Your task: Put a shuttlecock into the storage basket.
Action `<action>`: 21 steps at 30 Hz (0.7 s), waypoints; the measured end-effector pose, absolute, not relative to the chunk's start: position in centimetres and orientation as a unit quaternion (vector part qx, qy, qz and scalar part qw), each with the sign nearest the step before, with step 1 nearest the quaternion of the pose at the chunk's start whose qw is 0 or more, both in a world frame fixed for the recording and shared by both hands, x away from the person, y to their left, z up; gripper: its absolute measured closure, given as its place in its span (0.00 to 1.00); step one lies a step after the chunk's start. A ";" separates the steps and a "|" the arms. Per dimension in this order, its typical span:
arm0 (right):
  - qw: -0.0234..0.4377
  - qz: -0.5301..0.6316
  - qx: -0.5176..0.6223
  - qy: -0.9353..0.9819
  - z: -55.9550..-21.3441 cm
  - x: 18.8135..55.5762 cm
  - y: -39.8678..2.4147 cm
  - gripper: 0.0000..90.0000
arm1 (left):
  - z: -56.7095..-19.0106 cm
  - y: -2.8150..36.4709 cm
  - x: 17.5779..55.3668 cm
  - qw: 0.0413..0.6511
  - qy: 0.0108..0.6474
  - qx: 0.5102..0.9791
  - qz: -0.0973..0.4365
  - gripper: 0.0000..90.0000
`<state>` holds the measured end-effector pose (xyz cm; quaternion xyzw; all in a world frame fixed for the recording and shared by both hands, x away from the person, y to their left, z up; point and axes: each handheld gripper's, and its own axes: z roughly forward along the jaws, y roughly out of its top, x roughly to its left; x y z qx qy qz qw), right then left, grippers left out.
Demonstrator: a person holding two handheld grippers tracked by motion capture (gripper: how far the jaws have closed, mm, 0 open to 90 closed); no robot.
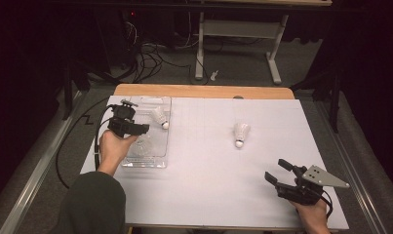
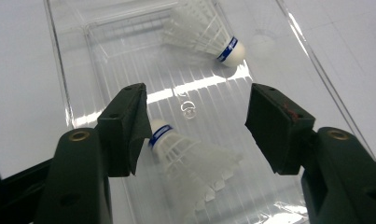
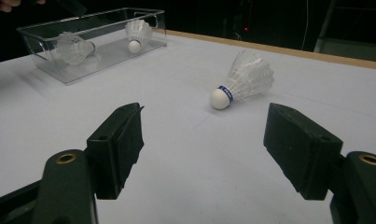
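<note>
A clear plastic tray [image 1: 146,164] stands at the table's left with two white shuttlecocks lying in it. The far shuttlecock [image 2: 205,32] rests near the tray's back end. The near shuttlecock [image 2: 188,163] lies on the tray floor, under my left gripper [image 2: 195,112]. That gripper [image 1: 144,128] hovers over the tray, and its wide-apart jaws do not press on the cork. A third shuttlecock [image 1: 241,132] lies on its side on the white table. My right gripper [image 1: 275,169] stands open near the front right, aimed at this shuttlecock [image 3: 244,79] from a distance.
The white table cover [image 1: 208,170] ends in a wooden edge [image 1: 204,90] at the back. Behind it, on the floor, are cables [image 1: 150,58] and a white stand [image 1: 238,44]. In the right gripper view the tray [image 3: 101,58] sits far left.
</note>
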<state>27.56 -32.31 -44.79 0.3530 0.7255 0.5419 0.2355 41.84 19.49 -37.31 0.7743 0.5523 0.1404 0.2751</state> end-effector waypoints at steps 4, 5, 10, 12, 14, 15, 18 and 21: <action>0.236 0.542 0.352 0.725 -44.8 27.6 -32.3 0.31 | -36.9 19.4 41.2 0.290 0.544 0.773 0.151 0.44; 0.236 0.542 0.352 0.726 -44.8 27.6 -32.3 0.31 | -36.8 19.4 41.1 0.296 0.543 0.771 0.152 0.44; 0.236 0.542 0.352 0.725 -44.8 27.6 -32.3 0.31 | -36.4 19.5 40.2 0.324 0.535 0.764 0.158 0.44; 0.236 0.542 0.353 0.725 -44.8 27.6 -32.3 0.31 | -36.1 19.6 39.5 0.336 0.528 0.763 0.162 0.44; 0.235 0.542 0.352 0.726 -44.8 27.6 -32.3 0.31 | -36.1 19.6 39.3 0.340 0.526 0.762 0.164 0.44; 0.235 0.542 0.352 0.726 -44.8 27.6 -32.3 0.31 | -36.0 19.7 39.1 0.344 0.524 0.761 0.165 0.44; 0.235 0.542 0.353 0.726 -44.8 27.6 -32.3 0.31 | -35.8 19.8 38.6 0.355 0.520 0.759 0.168 0.44; 0.236 0.542 0.353 0.725 -44.8 27.6 -32.3 0.31 | -35.7 19.9 38.1 0.363 0.518 0.756 0.171 0.44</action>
